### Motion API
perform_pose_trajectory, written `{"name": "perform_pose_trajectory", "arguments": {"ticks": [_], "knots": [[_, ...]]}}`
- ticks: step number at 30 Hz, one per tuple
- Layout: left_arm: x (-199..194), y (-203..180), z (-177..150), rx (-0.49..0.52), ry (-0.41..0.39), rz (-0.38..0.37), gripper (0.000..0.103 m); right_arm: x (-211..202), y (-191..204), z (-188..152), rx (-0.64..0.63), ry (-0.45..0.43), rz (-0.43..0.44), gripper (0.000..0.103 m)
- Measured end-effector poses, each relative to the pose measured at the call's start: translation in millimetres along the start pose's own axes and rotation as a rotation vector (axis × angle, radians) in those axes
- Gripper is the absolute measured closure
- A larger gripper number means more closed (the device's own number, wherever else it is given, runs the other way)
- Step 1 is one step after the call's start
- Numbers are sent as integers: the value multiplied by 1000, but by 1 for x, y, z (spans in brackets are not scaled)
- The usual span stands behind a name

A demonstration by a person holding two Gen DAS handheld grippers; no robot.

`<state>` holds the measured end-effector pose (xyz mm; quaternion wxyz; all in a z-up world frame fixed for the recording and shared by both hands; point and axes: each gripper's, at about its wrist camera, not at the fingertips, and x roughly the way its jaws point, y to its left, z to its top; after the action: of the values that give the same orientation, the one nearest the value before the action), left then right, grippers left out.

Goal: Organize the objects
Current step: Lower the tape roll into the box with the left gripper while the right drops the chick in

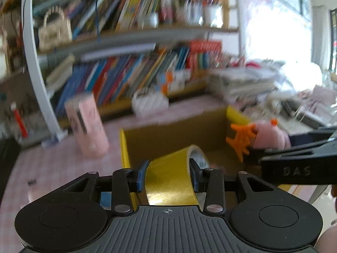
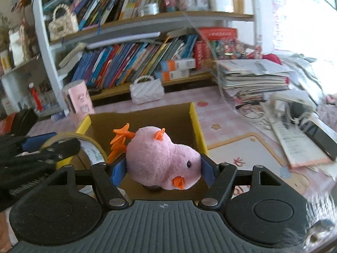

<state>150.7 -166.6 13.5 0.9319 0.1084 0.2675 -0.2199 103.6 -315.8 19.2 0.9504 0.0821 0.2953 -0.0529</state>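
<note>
Tape roll (image 1: 170, 177); gripper (image 1: 294, 168) reads "DAS".

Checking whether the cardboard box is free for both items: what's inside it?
The cardboard box shows only bare brown walls and some floor. The pink plush chick and yellow tape roll, held in the tongs, cover most of the bottom.

Looking like home study corner or child's room. Wooden bookshelf (image 2: 134, 27) sagging with leaning colourful books (image 2: 126, 63). Small pearl-handled handbags sitting on shelf (image 2: 62, 23) and on desk (image 2: 146, 90). Pink cartoon-printed cover (image 2: 229, 113) lying over desk. Pile of papers and magazines (image 2: 252, 80) stacking up at right. Bright window (image 1: 273, 33) glaring beyond.
</note>
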Motion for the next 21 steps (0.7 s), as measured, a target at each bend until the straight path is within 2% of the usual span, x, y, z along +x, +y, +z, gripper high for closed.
{"name": "perform_pose_trajectory", "arguments": {"ticks": [2,11,18,21], "knots": [[8,2,-5,-25,35,4,65,13,0,2,-21,27,23,35],[25,0,-15,9,99,51,66,57,2,0,-108,140,71,35],[28,-7,-17,62,86,65,64,74,14,0,-263,176,69,34],[31,-7,-16,73,79,68,60,80,19,-1,-334,192,38,32]]}}
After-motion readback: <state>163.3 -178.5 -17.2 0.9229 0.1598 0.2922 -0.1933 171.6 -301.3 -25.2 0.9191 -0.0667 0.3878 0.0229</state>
